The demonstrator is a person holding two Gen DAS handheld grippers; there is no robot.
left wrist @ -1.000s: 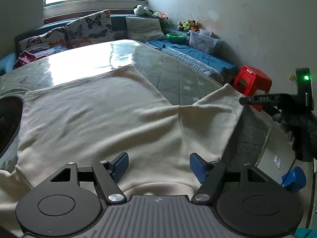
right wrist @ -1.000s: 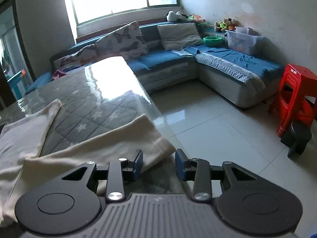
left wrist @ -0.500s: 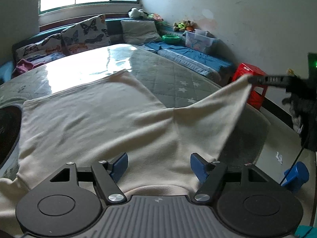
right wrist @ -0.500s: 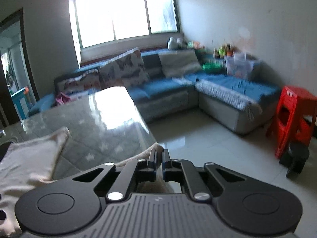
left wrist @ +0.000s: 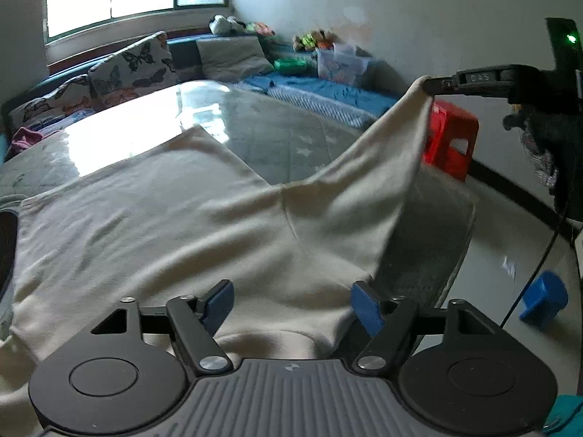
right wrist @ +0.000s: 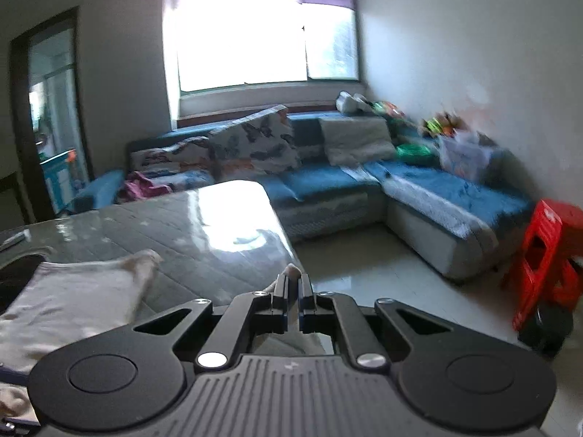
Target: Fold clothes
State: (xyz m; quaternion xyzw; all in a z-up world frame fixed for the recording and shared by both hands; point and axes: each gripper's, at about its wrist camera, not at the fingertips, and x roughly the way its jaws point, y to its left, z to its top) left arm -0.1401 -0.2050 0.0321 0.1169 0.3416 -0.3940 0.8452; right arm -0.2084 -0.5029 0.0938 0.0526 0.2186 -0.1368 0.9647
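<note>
One cream garment (left wrist: 175, 218), lower edge hidden behind the left tool (left wrist: 291, 304), spread on the desk (left wrist: 291, 134). Left tool wide over it; right tool (right wrist: 292, 286) clamped on a corner lifted off the desk.

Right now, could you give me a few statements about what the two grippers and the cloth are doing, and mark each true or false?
1. The right gripper is shut on a corner of the cloth. True.
2. The left gripper is clamped on the cloth. False: its jaws stand open above it.
3. The held corner is lifted off the table. True.
4. The stool by the wall is blue. False: it is red.
5. The cloth is folded into a neat square. False: most lies spread flat.
</note>
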